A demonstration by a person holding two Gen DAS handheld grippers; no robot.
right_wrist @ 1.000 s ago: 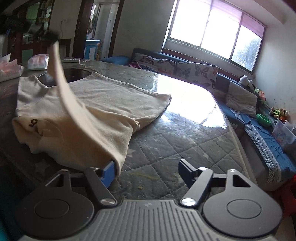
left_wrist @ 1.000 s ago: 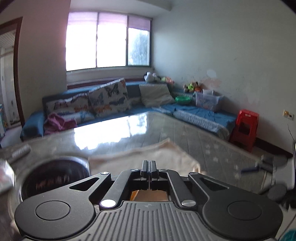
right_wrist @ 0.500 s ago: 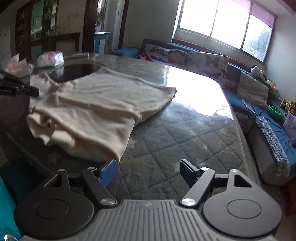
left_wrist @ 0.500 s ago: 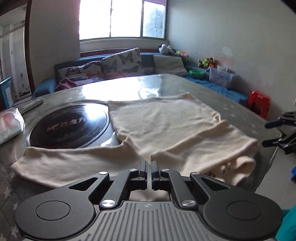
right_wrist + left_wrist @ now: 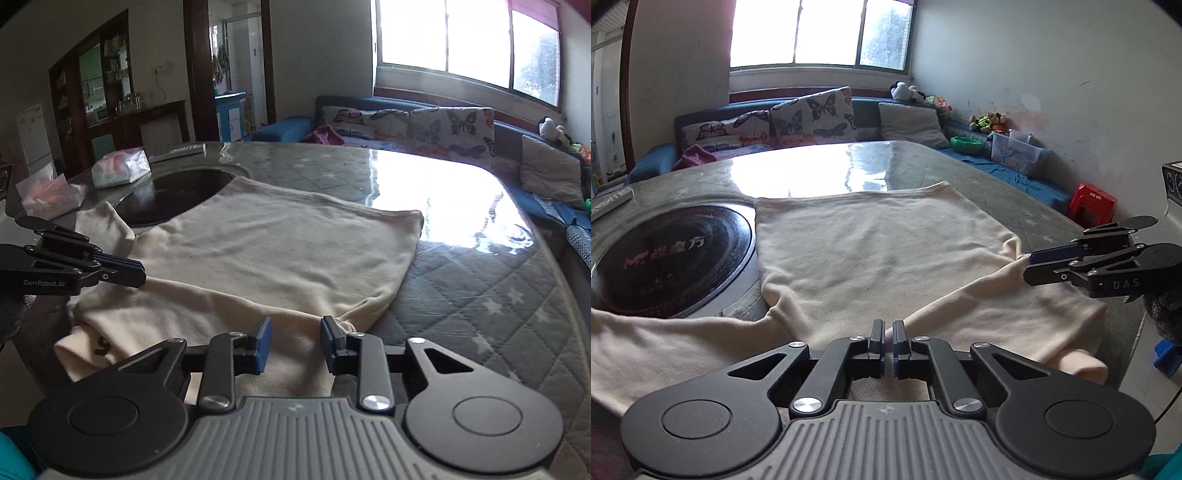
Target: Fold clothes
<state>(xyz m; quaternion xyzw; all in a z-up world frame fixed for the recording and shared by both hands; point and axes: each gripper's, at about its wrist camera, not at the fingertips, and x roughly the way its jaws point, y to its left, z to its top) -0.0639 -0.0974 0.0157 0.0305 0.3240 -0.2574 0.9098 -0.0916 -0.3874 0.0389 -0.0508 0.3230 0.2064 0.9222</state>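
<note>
My left gripper (image 5: 888,328) has its jaws all but together, only a sliver of light showing between the pads, and I can't tell whether any cloth is pinched there. A second ago it hung high with cream fabric draped from it; now it sits low over the near edge of the cream sweater (image 5: 871,251), and the flap it carried lies down across the body.

My right gripper (image 5: 294,341) is closing: its blue pads (image 5: 263,345) stand a little apart with the folded edge between them, not yet pressed, where a moment ago they were spread wide short of the cloth. From the left camera it comes in from 3 o'clock, tips at the sweater's right corner.

Outward, the sweater lies flat on the quilted table (image 5: 480,295), hem toward 12 o'clock, one sleeve (image 5: 646,354) trailing toward 9 o'clock beside the round black cooktop (image 5: 665,254).

I judge the first fold laid; the right side is next, once that pinch lands.
</note>
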